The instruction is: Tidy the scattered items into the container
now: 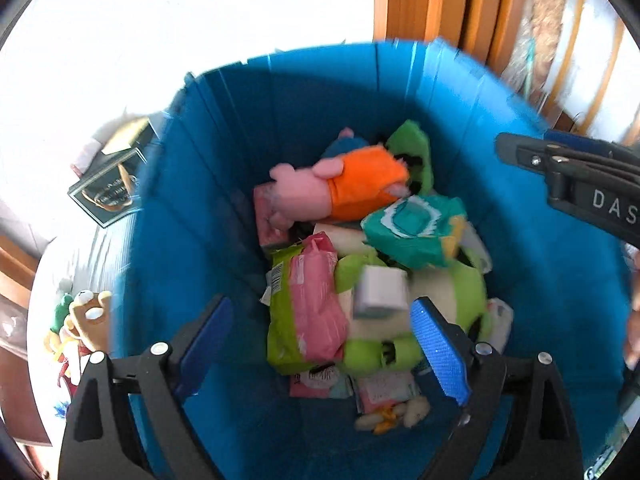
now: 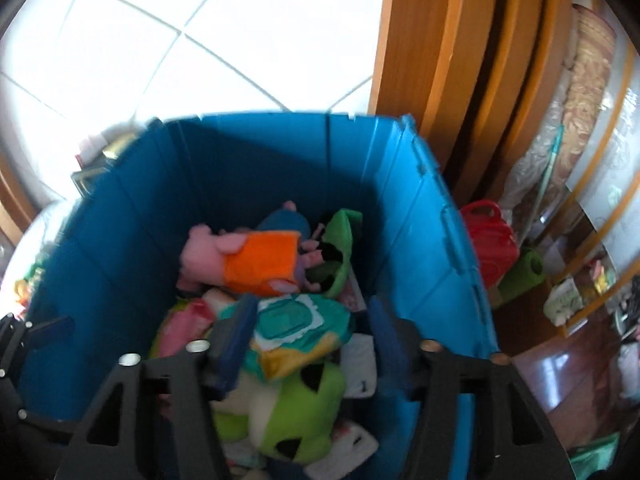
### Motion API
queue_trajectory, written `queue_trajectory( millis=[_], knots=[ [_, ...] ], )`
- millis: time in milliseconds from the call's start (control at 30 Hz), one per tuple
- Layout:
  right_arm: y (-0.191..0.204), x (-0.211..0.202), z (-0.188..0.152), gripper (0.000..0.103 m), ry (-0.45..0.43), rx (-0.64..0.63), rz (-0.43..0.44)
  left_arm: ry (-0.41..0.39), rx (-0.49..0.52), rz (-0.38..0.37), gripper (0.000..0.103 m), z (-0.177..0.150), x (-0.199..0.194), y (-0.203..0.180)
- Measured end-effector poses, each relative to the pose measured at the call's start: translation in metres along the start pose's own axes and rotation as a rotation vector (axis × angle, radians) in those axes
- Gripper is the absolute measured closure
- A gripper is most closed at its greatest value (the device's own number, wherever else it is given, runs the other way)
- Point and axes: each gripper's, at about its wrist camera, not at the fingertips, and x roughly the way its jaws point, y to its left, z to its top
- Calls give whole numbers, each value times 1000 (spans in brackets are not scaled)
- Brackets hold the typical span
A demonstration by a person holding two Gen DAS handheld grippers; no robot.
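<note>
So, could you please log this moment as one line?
left claw: open, over bin | right claw: open, over bin | blue bin: holds toys, packets | white box: blurred, above the pile

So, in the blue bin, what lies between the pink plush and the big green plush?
A teal wipes pack lies there, on top of the green plush, beside the pink plush and its orange dress. Both wrist views show it.
</note>
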Motion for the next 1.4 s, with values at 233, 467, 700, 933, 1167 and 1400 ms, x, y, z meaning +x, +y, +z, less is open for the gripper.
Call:
queue_trajectory(
  millis=[233,467,700,933,1167,1400],
  knots=[
    [48,-109,-37,0,-116,36,62,-220,-36,-37,0,-73,-116,58],
    [140,-182,-119,0,-145,84,165,-317,-67,112,0,-180,-191,136],
    [224,-224,-181,0,-133,70,207,-286,-114,147,0,-253,-221,189],
    [267,-257,-213,0,-173,8,162,-319,-194,153,0,-298,-246,218],
    [277,-265,-224,0,-172,4,161,-344,-221,199,0,-317,-257,226],
    [279,-264,-233,0,-160,10,159,-344,-234,209,0,-329,-258,226]
  ],
)
